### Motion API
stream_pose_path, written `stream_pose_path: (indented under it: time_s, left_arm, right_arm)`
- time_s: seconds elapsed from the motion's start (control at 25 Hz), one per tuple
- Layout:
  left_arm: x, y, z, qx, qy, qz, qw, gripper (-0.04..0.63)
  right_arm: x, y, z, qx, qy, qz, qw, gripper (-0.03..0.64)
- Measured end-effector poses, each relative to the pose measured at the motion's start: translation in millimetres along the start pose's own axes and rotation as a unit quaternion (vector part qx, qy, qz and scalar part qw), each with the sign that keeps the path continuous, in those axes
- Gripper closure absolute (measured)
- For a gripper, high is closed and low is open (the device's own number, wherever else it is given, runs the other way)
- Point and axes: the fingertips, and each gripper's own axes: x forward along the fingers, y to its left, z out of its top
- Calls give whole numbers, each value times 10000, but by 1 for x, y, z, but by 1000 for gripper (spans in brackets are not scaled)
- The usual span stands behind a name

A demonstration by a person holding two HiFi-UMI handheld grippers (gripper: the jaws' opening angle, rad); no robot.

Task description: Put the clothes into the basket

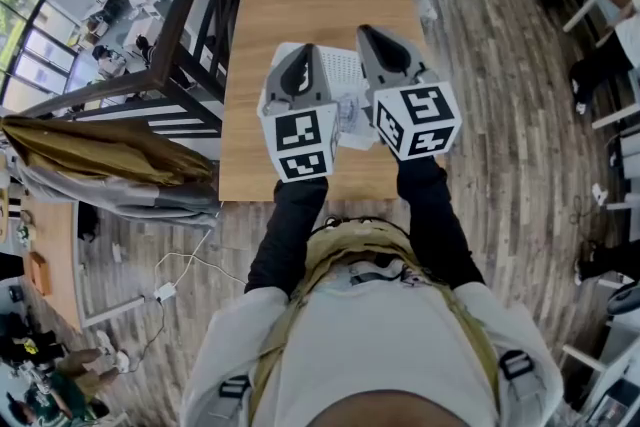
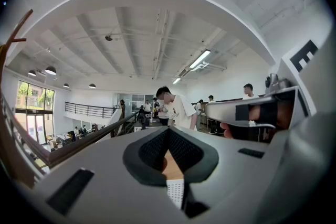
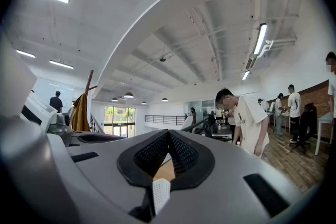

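A white mesh basket (image 1: 340, 67) stands on the wooden table (image 1: 300, 5), mostly hidden under both grippers. My left gripper (image 1: 305, 51) and right gripper (image 1: 366, 31) hover side by side over it, tips pointing away from me. Both are shut with nothing between the jaws. In the left gripper view the closed tips (image 2: 168, 129) frame a sliver of table and basket (image 2: 176, 192). The right gripper view shows the same past its tips (image 3: 168, 132). Brown and grey clothes (image 1: 100, 153) hang on a rack to the left of the table.
A dark stair railing (image 1: 190, 25) runs along the table's left side. A person in a white T-shirt (image 3: 247, 120) stands beyond the far end of the table. Cables and a power adapter (image 1: 165, 292) lie on the floor at the left.
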Motion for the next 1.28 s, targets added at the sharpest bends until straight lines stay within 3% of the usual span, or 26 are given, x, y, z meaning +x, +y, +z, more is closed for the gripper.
stream_pose_path:
  time_s: [1.28]
  left_arm:
    - [8,3,-8,-91,97,-80,9999,595]
  right_arm:
    - [4,-6,-7,16,-21,-19,10000,597]
